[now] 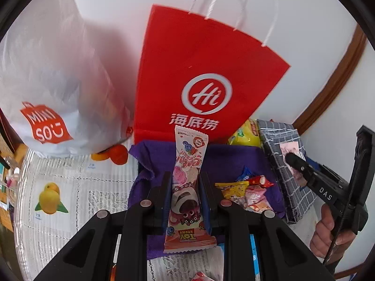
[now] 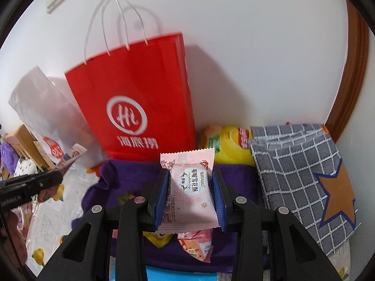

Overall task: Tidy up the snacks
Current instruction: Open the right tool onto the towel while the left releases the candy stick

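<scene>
My left gripper (image 1: 185, 175) is shut on a long pink Toy Story snack bar (image 1: 186, 187), held upright above the purple cloth (image 1: 234, 159). My right gripper (image 2: 190, 175) is shut on a pale pink snowflake-crisp packet (image 2: 189, 192), also above the purple cloth (image 2: 131, 175). The right gripper also shows in the left wrist view (image 1: 295, 161), over the checked bag. A pile of small wrapped snacks (image 1: 246, 192) lies on the cloth. A red paper bag (image 1: 199, 75) stands behind; it also shows in the right wrist view (image 2: 133, 98).
A white Miniso plastic bag (image 1: 51, 89) stands left of the red bag. A grey checked cloth bag (image 2: 304, 175) with an orange star sits at the right. A yellow bottle (image 2: 229, 147) lies behind it. Oranges (image 1: 117, 154) rest on the fruit-print tablecloth (image 1: 58, 187).
</scene>
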A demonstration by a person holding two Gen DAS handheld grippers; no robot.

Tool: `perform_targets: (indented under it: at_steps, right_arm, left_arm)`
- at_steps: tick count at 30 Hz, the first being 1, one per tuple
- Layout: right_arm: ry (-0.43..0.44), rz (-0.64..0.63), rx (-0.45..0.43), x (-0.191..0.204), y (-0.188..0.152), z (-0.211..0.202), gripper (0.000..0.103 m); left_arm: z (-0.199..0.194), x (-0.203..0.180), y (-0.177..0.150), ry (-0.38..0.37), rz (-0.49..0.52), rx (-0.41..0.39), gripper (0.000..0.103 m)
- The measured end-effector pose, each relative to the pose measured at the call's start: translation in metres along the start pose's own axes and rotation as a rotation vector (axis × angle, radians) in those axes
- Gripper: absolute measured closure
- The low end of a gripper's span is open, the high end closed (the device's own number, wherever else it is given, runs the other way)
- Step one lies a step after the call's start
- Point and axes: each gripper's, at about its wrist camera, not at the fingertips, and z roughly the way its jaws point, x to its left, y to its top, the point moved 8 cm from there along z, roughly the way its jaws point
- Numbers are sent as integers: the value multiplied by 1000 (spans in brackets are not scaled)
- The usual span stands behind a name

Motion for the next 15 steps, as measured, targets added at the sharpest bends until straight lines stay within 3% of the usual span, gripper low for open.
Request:
perform_targets:
  at_steps: [15]
  right_arm:
    - [25, -82, 179, 22, -37, 55, 67]
  left_arm:
    - [36, 14, -13, 49, -22, 89, 82]
